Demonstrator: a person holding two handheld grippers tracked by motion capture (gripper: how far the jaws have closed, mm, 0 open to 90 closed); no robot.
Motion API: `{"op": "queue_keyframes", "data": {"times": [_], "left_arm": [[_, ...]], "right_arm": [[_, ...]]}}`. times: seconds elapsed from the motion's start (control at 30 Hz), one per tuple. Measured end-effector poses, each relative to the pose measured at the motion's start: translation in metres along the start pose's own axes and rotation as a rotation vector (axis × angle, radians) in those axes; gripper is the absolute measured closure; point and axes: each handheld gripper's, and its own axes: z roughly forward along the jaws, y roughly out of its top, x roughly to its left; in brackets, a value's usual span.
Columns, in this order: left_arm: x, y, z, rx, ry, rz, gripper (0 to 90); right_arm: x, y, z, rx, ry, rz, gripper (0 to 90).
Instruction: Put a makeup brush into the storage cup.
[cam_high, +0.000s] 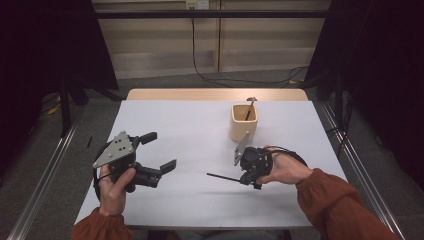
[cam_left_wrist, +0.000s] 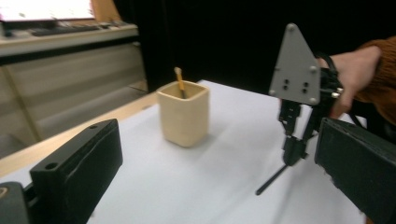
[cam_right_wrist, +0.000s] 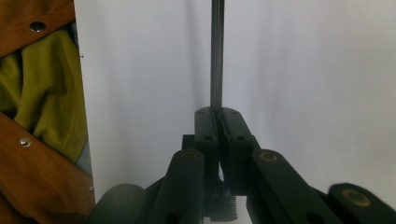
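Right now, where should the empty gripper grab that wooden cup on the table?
Grip the wooden cup across two opposite flat walls, around mid-height, coming level from the left gripper side. It stands upright and square-sided, and a brush sticks out of its mouth, so a top grab looks awkward.

Open tongs (cam_left_wrist: 210, 186), wooden cup (cam_left_wrist: 183, 113), perhaps brush (cam_left_wrist: 179, 80)

The high view looks down from above the near edge onto the white rectangular table (cam_high: 200, 190). The left gripper view faces across it, sharing the square beige wooden cup (cam_high: 243, 122), upper centre. The right gripper view looks closely down its jaws at the tabletop.
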Motion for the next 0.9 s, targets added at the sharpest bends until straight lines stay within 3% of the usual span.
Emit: {"op": "queue_keyframes", "data": {"times": [0.2, 0.43, 0.73, 0.9], "left_arm": [[-0.003, 0.002, 0.017, 0.051, -0.059, 0.017, 2.5], [0.002, 0.011, 0.034, 0.124, -0.116, 0.03, 1.8], [0.001, 0.019, 0.056, 0.27, -0.209, 0.06, 2.4], [-0.003, 0.017, 0.07, 0.384, -0.261, 0.076, 2.2]], "right_arm": [[0.002, 0.003, 0.002, 0.008, 0.014, -0.025, 86.1], [0.001, 0.006, 0.001, 0.012, 0.017, -0.034, 86.1], [0.0, 0.008, 0.004, 0.038, 0.024, -0.039, 86.1], [0.0, 0.01, 0.002, 0.053, 0.022, -0.033, 86.1]]}}
